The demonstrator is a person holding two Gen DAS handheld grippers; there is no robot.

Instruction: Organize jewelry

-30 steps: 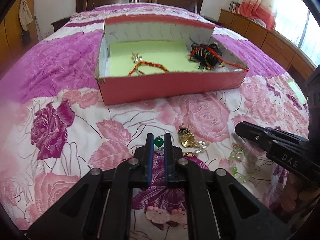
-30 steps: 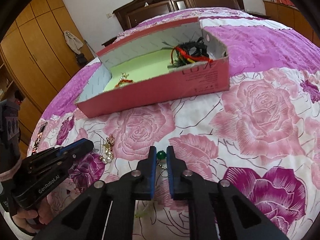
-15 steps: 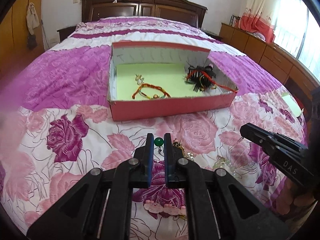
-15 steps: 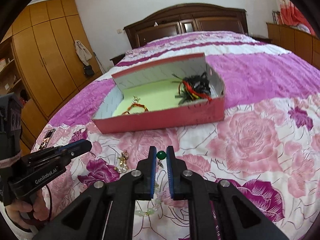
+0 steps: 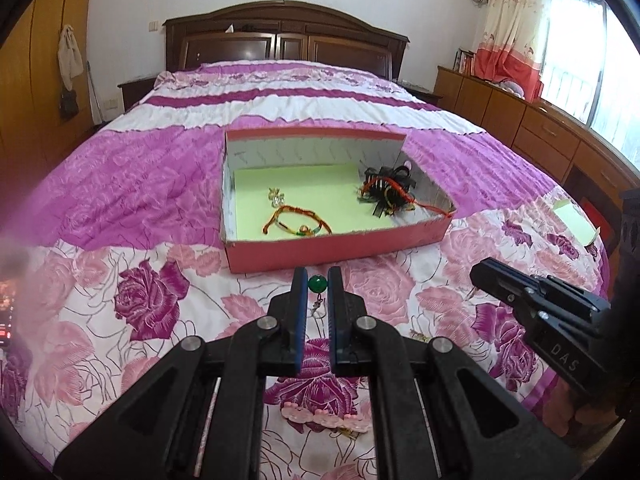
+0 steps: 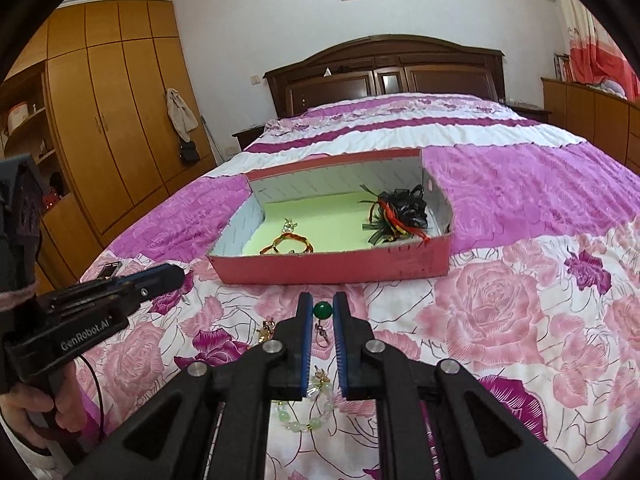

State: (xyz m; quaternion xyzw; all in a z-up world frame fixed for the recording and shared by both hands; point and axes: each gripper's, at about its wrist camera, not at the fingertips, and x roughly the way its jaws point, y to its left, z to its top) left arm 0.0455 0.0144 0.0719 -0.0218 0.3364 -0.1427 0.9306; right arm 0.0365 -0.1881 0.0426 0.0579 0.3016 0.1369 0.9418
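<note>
Left gripper (image 5: 318, 285) clenched on green bead earring (image 5: 317, 283); right gripper (image 6: 322, 312) clenched on matching earring (image 6: 322, 311). Both held near pink box (image 5: 340, 246), likely for paired drop inside.

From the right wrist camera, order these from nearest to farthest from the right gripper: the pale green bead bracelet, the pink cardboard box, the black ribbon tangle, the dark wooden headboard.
1. Pale green bead bracelet, on the bedspread just below the right gripper.
2. Pink cardboard box, straight ahead.
3. Black ribbon tangle, inside the box at its right end.
4. Dark wooden headboard, at the far end of the bed.
</note>
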